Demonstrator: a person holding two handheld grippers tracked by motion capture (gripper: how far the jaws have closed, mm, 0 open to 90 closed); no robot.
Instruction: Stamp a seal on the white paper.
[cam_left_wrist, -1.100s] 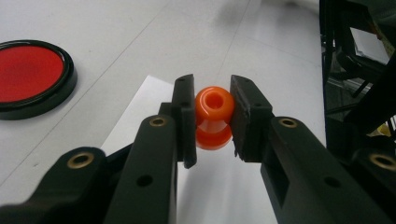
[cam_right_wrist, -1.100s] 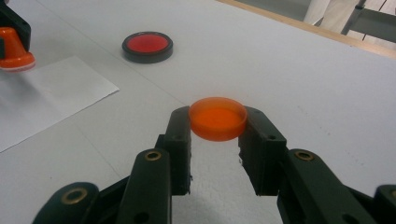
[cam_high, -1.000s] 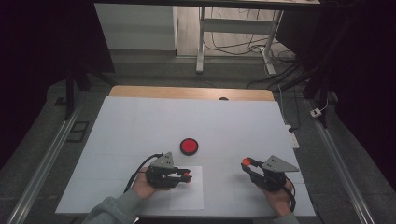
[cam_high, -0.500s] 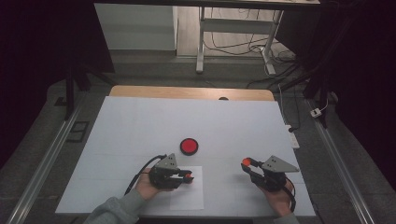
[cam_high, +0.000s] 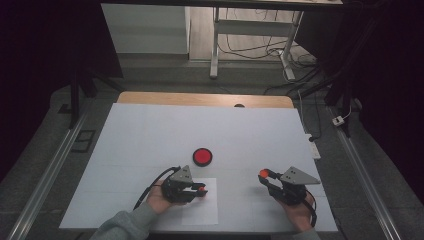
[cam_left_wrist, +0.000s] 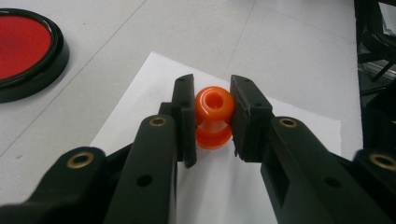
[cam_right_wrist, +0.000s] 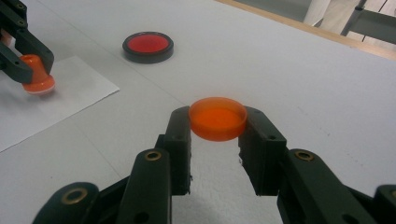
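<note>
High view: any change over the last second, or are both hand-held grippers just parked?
Nothing visibly changed. The left hand-held gripper stays shut on the orange stamp over the white paper sheet; the right hand-held gripper stays shut on the orange cap. The red ink pad sits where it was.

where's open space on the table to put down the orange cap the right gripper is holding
Widest bare patch: the far half of the table, beyond the red ink pad. Also bare: between the white paper and the right gripper holding the orange cap. Crowded: the paper, where the left gripper grips the orange stamp.
</note>
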